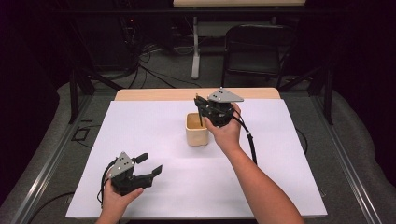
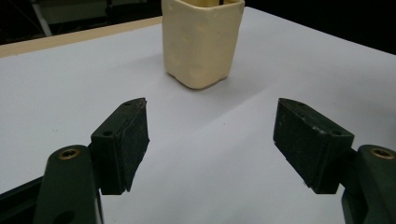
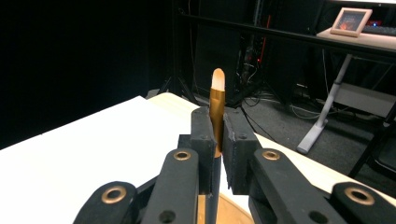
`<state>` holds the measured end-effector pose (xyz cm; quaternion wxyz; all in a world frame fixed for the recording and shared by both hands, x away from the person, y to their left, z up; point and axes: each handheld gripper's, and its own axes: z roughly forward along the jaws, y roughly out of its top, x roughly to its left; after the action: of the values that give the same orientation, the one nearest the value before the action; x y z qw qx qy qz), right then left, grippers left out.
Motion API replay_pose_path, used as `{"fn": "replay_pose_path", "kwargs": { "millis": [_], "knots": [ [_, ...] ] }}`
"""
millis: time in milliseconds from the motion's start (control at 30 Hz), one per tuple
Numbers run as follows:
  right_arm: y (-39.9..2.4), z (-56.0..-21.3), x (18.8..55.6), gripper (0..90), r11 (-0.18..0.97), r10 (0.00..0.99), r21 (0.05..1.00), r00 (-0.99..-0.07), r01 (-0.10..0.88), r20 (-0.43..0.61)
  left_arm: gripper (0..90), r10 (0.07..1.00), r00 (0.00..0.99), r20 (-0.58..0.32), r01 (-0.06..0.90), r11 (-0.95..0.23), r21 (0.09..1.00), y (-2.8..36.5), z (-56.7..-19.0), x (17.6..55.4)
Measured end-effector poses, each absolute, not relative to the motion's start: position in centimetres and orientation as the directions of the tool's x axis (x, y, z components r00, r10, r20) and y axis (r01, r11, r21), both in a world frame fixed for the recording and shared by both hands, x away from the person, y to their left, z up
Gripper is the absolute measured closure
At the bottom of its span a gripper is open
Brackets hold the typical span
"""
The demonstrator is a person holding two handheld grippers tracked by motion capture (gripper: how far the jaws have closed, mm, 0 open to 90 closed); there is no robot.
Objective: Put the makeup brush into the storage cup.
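Left gripper [image 1: 149, 163]: nearest the camera, low over the white sheet [image 1: 154, 186], jaws spread, nothing between them.
Right gripper [image 3: 218, 140]: jaws pinching a thin brush [image 3: 216, 107] upright above the cup [image 1: 196, 129].
Brush: lower end hidden behind the jaws (bristles not visible).
Cup: mid-table; rim cut off in left gripper view.

No legible text, label or number anywhere.

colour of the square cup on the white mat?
Pale cream-yellow square cup, with a faintly dimpled surface; clearest in the left gripper view.
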<state>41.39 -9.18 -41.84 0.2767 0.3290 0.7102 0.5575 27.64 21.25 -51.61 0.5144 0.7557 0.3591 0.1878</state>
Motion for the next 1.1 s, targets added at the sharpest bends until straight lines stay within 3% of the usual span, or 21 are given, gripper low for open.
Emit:
{"fn": "replay_pose_path", "kwargs": {
  "millis": [1100],
  "knots": [
    [-9.6, -46.5, 40.9, 83.7, 0.168, 0.809, 0.965, -0.588, 0.202, -0.018, 27.0, 0.738, 0.67, -0.082, 0.356, -0.222, 0.908, 21.4, -51.8, 27.2]
  ]
}}
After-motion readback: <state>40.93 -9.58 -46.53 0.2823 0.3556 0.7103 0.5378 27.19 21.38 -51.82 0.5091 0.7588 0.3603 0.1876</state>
